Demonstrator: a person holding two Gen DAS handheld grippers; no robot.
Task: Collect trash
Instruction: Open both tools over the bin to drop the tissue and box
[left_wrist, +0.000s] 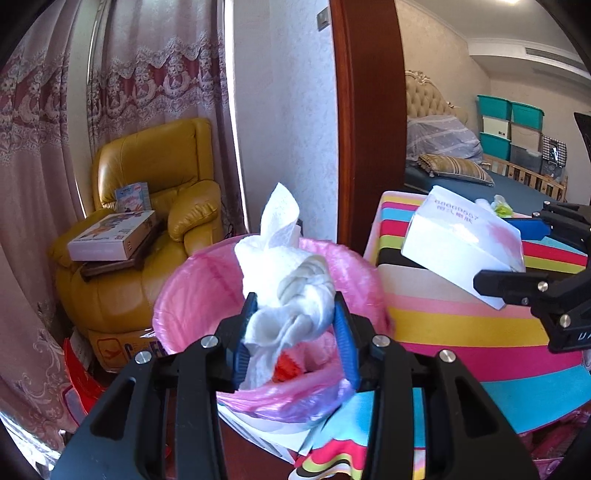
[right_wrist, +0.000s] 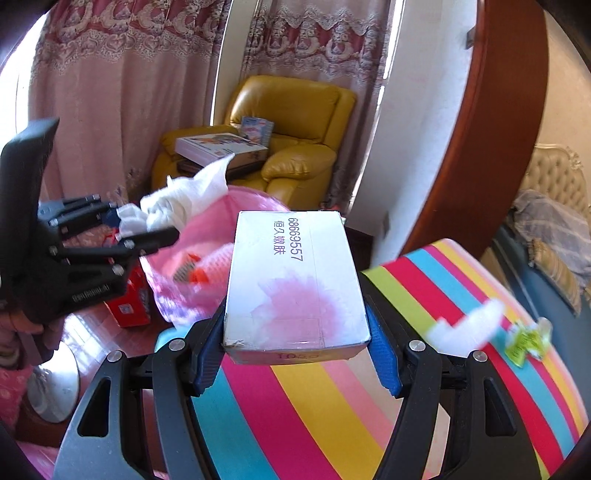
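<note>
A crumpled white tissue wad (left_wrist: 288, 295) hangs over the pink-lined bin (left_wrist: 184, 288), and my left gripper (left_wrist: 294, 317) is shut on it with both blue pads against its sides. Something red lies inside the bin. To the right, my right gripper (left_wrist: 513, 258) is shut on a white cardboard box (left_wrist: 461, 240) with printed digits. In the right wrist view the box (right_wrist: 291, 277) sits between the blue pads of my right gripper (right_wrist: 295, 325), above the striped table's left edge. My left gripper (right_wrist: 147, 229) and its tissue (right_wrist: 184, 199) are over the bin (right_wrist: 207, 295).
The rainbow-striped tablecloth (right_wrist: 332, 406) carries a white scrap (right_wrist: 465, 328) and a yellow-green wrapper (right_wrist: 528, 339). A yellow armchair (left_wrist: 147, 229) stacked with boxes stands behind the bin. A red box (right_wrist: 129, 306) lies on the floor. A wooden door frame (left_wrist: 369, 129) borders a bedroom.
</note>
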